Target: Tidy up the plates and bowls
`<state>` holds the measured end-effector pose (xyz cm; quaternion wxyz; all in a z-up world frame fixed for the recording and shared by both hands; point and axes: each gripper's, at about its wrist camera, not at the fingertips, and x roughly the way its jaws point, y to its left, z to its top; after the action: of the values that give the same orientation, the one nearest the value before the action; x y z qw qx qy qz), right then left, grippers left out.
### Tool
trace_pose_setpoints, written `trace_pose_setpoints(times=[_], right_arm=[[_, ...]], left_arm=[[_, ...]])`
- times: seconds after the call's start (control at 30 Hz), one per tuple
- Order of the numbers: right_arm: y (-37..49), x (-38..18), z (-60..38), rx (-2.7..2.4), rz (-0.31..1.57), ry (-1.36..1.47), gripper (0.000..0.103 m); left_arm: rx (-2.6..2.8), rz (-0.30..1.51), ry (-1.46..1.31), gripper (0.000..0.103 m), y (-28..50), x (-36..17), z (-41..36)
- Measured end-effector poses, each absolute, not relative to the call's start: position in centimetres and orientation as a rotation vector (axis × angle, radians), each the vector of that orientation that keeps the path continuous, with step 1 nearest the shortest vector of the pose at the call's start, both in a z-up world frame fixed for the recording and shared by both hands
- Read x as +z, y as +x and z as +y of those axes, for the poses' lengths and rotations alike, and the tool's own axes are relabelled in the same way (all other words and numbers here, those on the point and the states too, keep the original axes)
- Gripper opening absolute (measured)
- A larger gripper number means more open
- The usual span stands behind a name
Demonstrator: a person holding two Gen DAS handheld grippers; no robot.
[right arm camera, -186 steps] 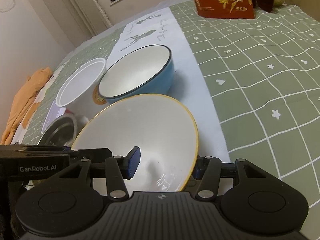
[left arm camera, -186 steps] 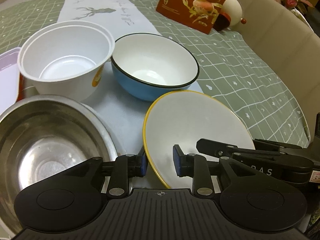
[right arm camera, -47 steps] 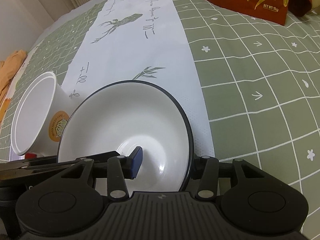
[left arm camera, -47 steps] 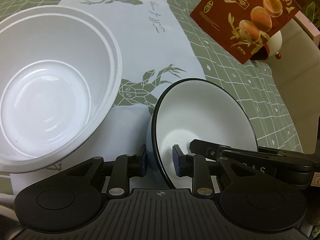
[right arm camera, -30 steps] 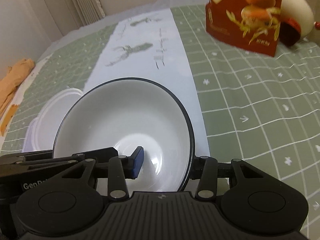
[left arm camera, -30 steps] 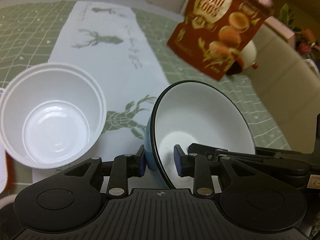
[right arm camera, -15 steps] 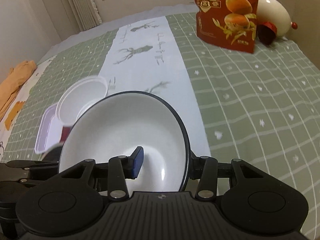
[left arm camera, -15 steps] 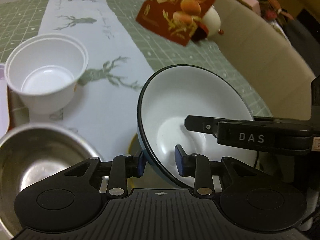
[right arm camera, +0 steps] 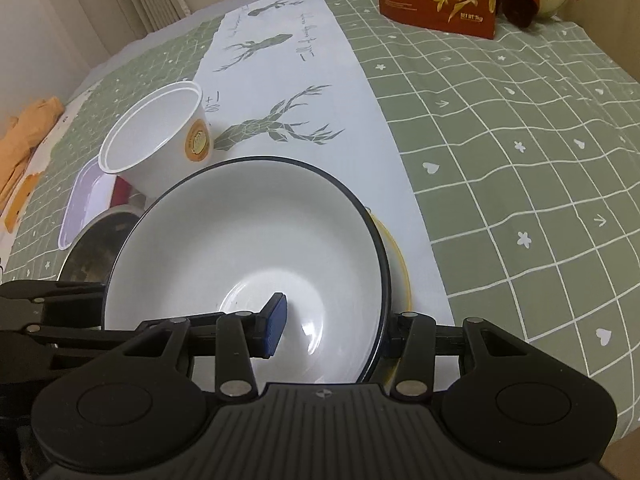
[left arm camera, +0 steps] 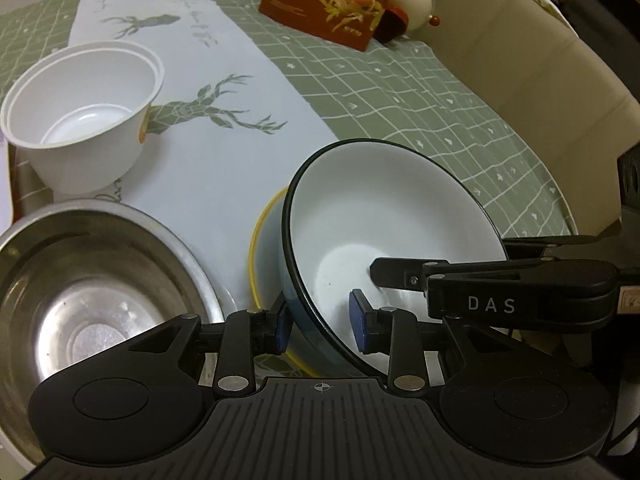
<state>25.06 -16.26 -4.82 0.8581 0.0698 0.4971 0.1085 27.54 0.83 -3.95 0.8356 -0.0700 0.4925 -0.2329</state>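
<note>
Four bowls (left arm camera: 384, 216) — one food bag (left arm camera: 332, 0) — one lilac tray (right arm camera: 86, 200).

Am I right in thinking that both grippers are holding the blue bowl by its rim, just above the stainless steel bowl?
Not quite: the blue bowl, gripped by the left gripper and right gripper, sits over the yellow-rimmed plate, not the stainless steel bowl beside it, as the left wrist view shows.

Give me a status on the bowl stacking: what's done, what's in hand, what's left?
Done: nothing fully stacked yet. In hand: left gripper and right gripper both clamp the blue bowl, tilted over the yellow-rimmed bowl. Left: seat and release it, then the steel bowl and white plastic bowl.
</note>
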Motion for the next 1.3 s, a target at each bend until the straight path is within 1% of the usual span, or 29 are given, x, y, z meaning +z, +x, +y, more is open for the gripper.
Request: trace_pose_setpoints(times=[0.37, 0.4, 0.43, 0.47, 0.93, 1.13, 1.23, 1.3], right_arm=[[26.0, -5.1, -16.3, 0.242, 1.046, 0.144, 0.046], [25.9, -5.0, -16.2, 0.244, 1.048, 0.139, 0.046], [25.8, -5.0, -16.1, 0.244, 1.05, 0.132, 0.046], [25.7, -4.9, -16.0, 0.244, 1.052, 0.122, 0.046], [25.4, -4.4, -15.4, 0.252, 1.048, 0.071, 0.046], [25.5, -4.1, -16.0, 0.261, 1.05, 0.099, 0.046], [25.5, -4.0, -16.2, 0.271, 1.048, 0.113, 0.046], [25.4, -4.0, -16.1, 0.264, 1.04, 0.101, 0.046]], left_arm=[[-0.49, 1.063, -0.162, 0.031, 28.0, -3.9, 1.3], [-0.492, 1.065, -0.162, 0.03, 28.0, -3.8, 1.4], [-0.495, 1.065, -0.161, 0.027, 28.0, -3.8, 1.5], [-0.495, 1.064, -0.159, 0.027, 28.0, -3.7, 1.5], [-0.504, 1.076, -0.194, 0.028, 28.1, -3.6, 2.6], [-0.493, 1.069, -0.183, 0.031, 28.0, -3.2, 2.6], [-0.484, 1.058, -0.17, 0.028, 27.9, -3.0, 2.6], [-0.485, 1.052, -0.176, 0.027, 27.9, -2.9, 2.9]])
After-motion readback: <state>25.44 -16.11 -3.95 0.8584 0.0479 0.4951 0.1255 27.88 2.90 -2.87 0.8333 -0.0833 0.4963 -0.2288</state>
